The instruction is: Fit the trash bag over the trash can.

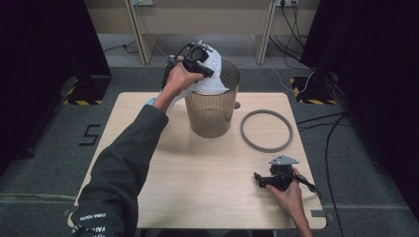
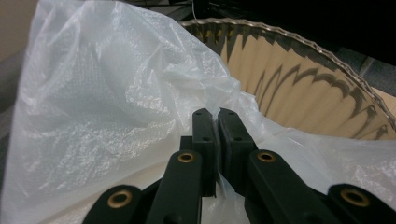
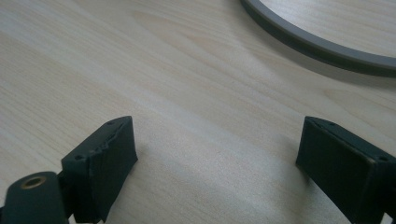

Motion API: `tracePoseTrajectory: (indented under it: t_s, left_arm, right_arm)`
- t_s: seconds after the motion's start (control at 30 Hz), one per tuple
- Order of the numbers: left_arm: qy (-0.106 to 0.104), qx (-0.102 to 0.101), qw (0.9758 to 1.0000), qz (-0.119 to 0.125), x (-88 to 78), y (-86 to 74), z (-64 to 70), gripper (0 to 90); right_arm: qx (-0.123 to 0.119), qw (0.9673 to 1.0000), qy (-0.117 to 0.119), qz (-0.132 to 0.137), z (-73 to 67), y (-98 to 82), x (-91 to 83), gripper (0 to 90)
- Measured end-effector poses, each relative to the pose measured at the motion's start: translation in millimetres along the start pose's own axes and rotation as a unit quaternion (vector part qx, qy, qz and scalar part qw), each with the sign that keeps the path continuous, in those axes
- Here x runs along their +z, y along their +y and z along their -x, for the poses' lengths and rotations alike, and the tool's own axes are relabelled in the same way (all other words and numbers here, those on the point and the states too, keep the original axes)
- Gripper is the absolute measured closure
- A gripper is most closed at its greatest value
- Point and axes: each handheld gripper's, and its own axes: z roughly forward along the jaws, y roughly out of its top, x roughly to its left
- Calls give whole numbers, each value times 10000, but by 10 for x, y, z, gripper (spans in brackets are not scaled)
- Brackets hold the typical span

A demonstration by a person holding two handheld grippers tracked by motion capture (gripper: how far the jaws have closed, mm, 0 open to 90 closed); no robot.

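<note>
A ribbed grey-brown bin stands at the back middle of the wooden table. A thin white plastic bag hangs over the bin's left rim. My left gripper is held above that rim, shut on a pinch of the bag. In the left gripper view the bag spreads wide to the left, and the jaws of the left gripper clamp its film beside the bin's rim. My right gripper rests low over the table's front right, open with nothing between its pads.
A grey ring lies flat on the table to the right of the bin; its arc lies ahead of the right gripper. Dark curtains stand on both sides. Cables run across the floor at the right.
</note>
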Motion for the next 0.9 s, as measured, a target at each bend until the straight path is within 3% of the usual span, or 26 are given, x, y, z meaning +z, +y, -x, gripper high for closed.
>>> tracePoseTrajectory:
  t_s: [0.2,0.27,0.33,0.4,0.5,0.6,0.7,0.9]
  left_arm:
    - [-206,-65,9996,-165,78,-55,19,803]
    - [-248,-119,9995,-147,75,-54,15,724]
    - [-304,-276,9992,15,33,-40,11,605]
    - [-317,-290,9990,146,-44,-17,4,531]
    - [-183,-397,9983,397,-216,3,-39,420]
    - [4,-533,9974,491,-365,-29,-146,378]
    - [332,-741,9962,328,-467,-129,-319,347]
    - [659,-1155,9911,42,-484,-386,-553,287]
  right_arm:
    - [2,10000,0,-1,-1,0,0,119]
    - [3,10000,-1,-1,-1,0,0,119]
    - [-1,10000,-2,1,0,0,0,119]
    - [3,10000,0,-1,-1,0,0,119]
    - [1,10000,0,0,-1,0,0,119]
    - [2,10000,0,0,-1,0,0,120]
    - [-1,10000,-2,0,-1,0,0,119]
    - [1,10000,-1,0,-1,0,0,119]
